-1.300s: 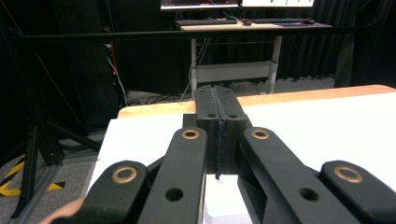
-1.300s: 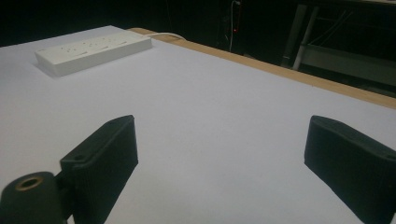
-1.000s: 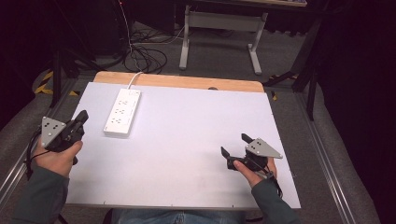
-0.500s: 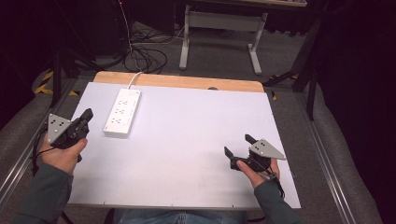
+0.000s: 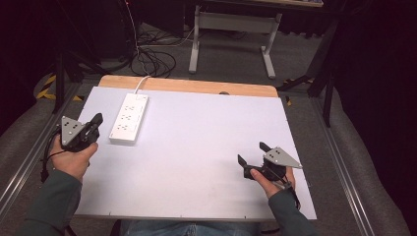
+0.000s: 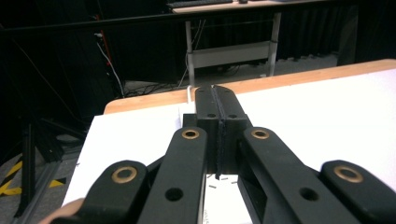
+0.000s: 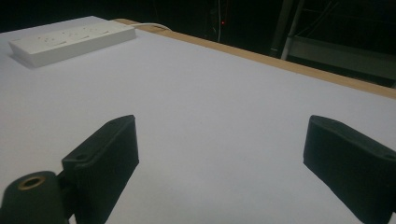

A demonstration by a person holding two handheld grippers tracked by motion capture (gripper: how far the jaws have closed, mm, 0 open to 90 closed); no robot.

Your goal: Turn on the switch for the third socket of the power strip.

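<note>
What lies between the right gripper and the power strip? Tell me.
Nothing: between the right gripper and the power strip the high view shows bare white table.

No text, label or number is legible on anything here.

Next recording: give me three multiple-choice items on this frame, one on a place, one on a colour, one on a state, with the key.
1. Where does the power strip lie on the table?
A. far left part
B. near right corner
C. dead centre

2. What colour is the power strip?
A. black
B. white
C. orange

3. How do the jaws of the two hand-held grippers stand?
A. both shut
B. left open, right shut
C. left shut, right open

Key:
1 A, it lies just beyond the left hand-held gripper.
2 B, body and cord are white.
3 C, the left gripper view shows its pads pressed together with nothing between them, while the right hand-held gripper has its jaws wide apart over bare table.
</note>
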